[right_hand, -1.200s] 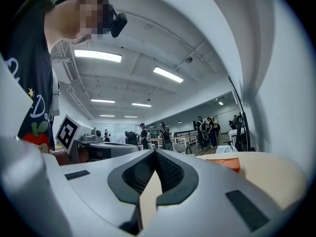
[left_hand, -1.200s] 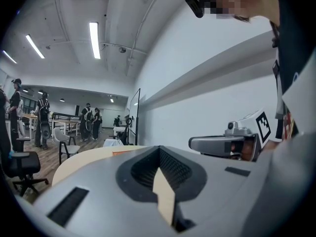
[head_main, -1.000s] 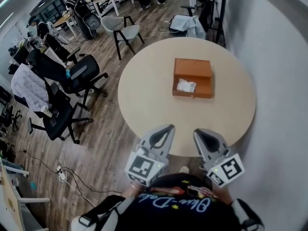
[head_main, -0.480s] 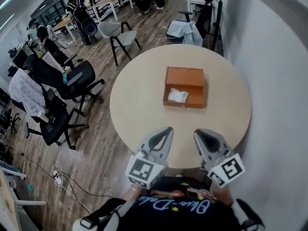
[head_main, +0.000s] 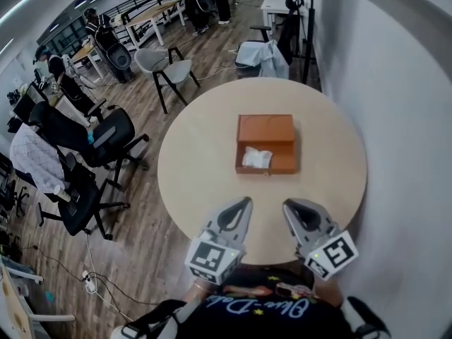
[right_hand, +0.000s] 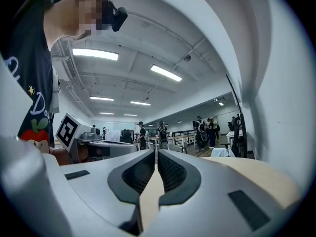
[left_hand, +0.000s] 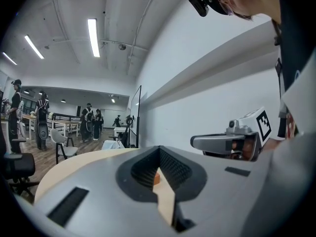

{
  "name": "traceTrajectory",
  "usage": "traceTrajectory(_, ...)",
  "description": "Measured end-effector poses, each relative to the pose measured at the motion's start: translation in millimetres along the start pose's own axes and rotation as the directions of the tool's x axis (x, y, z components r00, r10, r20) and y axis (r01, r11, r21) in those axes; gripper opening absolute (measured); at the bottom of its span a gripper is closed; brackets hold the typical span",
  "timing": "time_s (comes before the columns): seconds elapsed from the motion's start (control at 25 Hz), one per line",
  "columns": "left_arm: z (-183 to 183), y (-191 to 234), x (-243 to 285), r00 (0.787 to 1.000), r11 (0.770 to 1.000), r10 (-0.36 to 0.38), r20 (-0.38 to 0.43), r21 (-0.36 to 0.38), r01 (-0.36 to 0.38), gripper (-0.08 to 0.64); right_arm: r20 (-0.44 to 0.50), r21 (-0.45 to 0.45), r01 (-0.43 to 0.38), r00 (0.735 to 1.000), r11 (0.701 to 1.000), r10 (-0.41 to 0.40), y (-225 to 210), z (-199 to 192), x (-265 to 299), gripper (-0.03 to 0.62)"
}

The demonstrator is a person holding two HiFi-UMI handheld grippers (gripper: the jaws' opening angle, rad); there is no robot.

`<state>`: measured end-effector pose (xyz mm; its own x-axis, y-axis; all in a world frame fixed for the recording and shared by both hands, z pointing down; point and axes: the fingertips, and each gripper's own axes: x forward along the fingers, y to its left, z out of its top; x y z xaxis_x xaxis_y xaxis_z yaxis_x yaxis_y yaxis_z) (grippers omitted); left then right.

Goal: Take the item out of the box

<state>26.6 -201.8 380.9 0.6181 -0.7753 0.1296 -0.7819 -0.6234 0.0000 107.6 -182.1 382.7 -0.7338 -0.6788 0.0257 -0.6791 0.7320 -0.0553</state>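
While the left gripper (head_main: 242,205) and the right gripper (head_main: 289,207) hang side by side over the near edge of the round beige table (head_main: 198,168), each has its jaws brought together with nothing between them. Well ahead of them, near the table's middle, lies the orange-brown rectangular box (head_main: 265,128). Its near part is open, and the crumpled white item (head_main: 256,158) sits inside. Only the head view shows that item. The left gripper view catches just a sliver of orange past its pads, plus the other gripper's marker cube. The right gripper view shows only tabletop and the room beyond.
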Motion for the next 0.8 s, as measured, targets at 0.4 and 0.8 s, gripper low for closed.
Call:
traceTrajectory(0.4, 11.3, 45.0, 41.9, 0.998, 0.998, -0.06, 0.017, 0.01, 0.06, -0.015, -0.014, -0.006, 0.07, 0.997, 0.998, -0.07, -36.0, 10.6, 43.1, 0.0)
traceTrajectory(0.8, -5.3, 87.9, 68.7, 0.998, 0.997, -0.067, -0.005, -0.033, 0.067, -0.015, -0.093, -0.027, 0.076, 0.993, 0.997, -0.079, -57.5, -1.5, 83.1, 0.0)
